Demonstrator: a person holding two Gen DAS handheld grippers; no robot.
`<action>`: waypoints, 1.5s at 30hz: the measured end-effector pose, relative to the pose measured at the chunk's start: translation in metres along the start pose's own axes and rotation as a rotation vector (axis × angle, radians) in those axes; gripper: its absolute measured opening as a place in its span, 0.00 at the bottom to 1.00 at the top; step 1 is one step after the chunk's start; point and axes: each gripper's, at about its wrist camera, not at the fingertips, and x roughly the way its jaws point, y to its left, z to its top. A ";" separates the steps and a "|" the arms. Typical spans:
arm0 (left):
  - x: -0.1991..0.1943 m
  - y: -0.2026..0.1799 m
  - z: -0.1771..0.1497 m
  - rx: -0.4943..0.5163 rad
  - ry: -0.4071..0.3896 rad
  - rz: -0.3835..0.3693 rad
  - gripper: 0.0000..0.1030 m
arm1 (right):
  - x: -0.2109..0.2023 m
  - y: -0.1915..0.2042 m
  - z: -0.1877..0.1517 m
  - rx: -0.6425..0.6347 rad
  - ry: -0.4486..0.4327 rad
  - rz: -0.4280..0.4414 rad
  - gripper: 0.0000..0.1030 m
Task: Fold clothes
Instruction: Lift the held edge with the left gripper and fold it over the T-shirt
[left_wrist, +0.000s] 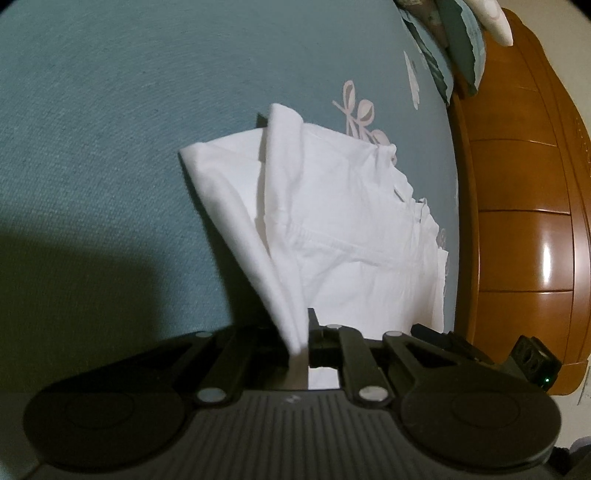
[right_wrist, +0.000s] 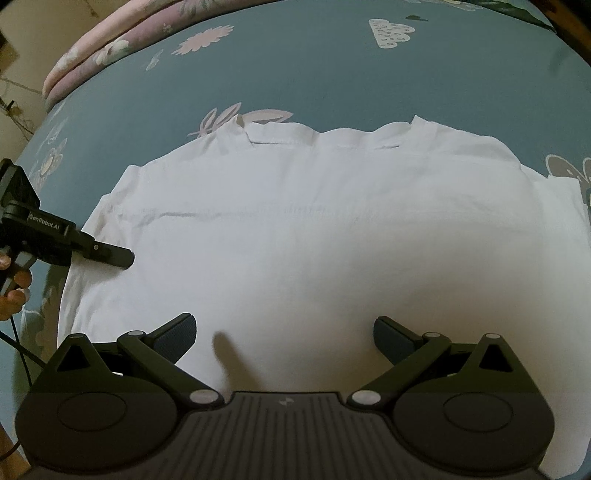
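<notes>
A white shirt lies spread flat on the blue patterned bed sheet. In the left wrist view a fold of the white shirt rises from the bed into my left gripper, whose jaws are shut on the cloth. The right wrist view shows that same left gripper at the shirt's left edge, held by a hand. My right gripper hovers over the shirt's near part, fingers wide apart, nothing between them.
A wooden headboard stands along the right side in the left wrist view, with pillows at the top. A pink folded quilt lies at the bed's far left. Bare sheet stretches left of the shirt.
</notes>
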 end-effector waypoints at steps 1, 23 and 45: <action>0.000 -0.002 0.000 0.010 -0.002 0.007 0.10 | 0.000 0.000 0.000 -0.004 0.002 0.000 1.00; 0.001 -0.009 0.001 0.058 0.000 0.039 0.10 | -0.013 0.009 -0.016 -0.053 -0.025 -0.016 1.00; -0.012 -0.064 -0.020 -0.035 -0.128 0.274 0.04 | -0.044 0.026 -0.042 -0.056 -0.017 0.135 1.00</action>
